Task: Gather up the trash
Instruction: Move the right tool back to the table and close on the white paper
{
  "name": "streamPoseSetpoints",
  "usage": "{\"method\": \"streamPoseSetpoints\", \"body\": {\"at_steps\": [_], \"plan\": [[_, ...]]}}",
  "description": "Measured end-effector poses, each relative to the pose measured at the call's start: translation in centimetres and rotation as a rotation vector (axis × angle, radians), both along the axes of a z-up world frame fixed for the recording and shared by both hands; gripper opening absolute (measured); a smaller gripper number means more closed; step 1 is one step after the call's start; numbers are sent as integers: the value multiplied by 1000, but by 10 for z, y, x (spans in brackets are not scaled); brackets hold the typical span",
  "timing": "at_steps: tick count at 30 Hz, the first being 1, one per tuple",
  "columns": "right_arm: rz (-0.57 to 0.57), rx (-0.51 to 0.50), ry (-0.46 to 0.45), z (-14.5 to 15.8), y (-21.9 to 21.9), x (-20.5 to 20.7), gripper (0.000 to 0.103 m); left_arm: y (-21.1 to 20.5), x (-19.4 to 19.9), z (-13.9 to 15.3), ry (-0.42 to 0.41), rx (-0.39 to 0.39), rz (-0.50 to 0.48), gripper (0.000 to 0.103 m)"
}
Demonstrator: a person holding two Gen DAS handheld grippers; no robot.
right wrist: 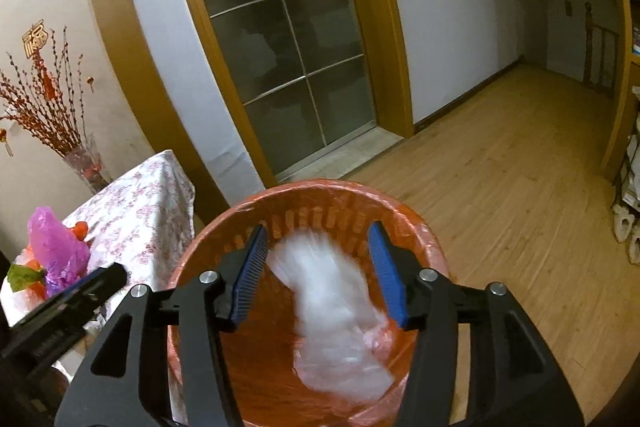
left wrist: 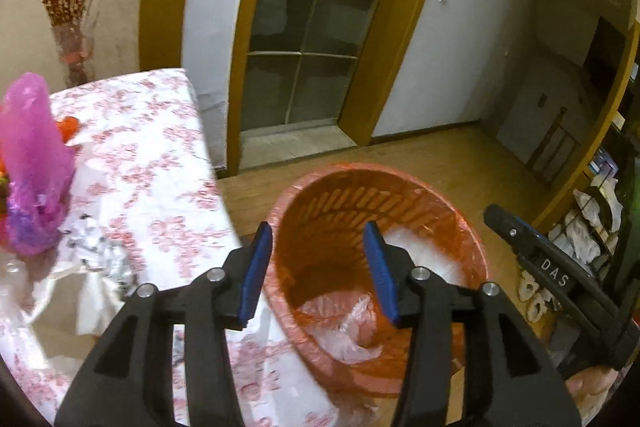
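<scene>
I hold both my right gripper (right wrist: 318, 273) and left gripper (left wrist: 318, 273) part-open and empty over the red-lined wastebasket (right wrist: 404, 211) so the blurred clear plastic bag (right wrist: 340, 315) drops inside, beside the floral-clothed surface (left wrist: 152, 147) still carrying litter.

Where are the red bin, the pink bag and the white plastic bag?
red bin (right wrist: 320, 189): right wrist view, far rim.
pink bag (left wrist: 32, 147): left wrist view, middle of its side.
white plastic bag (right wrist: 336, 307): right wrist view, blurred middle.
</scene>
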State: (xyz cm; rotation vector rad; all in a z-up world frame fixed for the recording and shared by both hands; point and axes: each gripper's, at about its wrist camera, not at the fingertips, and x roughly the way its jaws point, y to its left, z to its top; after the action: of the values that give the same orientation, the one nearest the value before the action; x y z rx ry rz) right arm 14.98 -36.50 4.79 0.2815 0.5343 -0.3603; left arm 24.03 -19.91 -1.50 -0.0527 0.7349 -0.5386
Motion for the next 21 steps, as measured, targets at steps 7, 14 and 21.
{"method": "streamPoseSetpoints", "body": {"at_steps": [7, 14, 21], "plan": [[44, -19, 2, 4, 17, 4, 56, 30, -16, 20, -50, -16, 36, 53], [85, -56, -13, 16, 40, 1, 56, 64, -28, 42, -101, -29, 96, 56], [115, -60, -16, 20, 59, -2, 56, 115, -39, 52, -143, 2, 211, 56]]}}
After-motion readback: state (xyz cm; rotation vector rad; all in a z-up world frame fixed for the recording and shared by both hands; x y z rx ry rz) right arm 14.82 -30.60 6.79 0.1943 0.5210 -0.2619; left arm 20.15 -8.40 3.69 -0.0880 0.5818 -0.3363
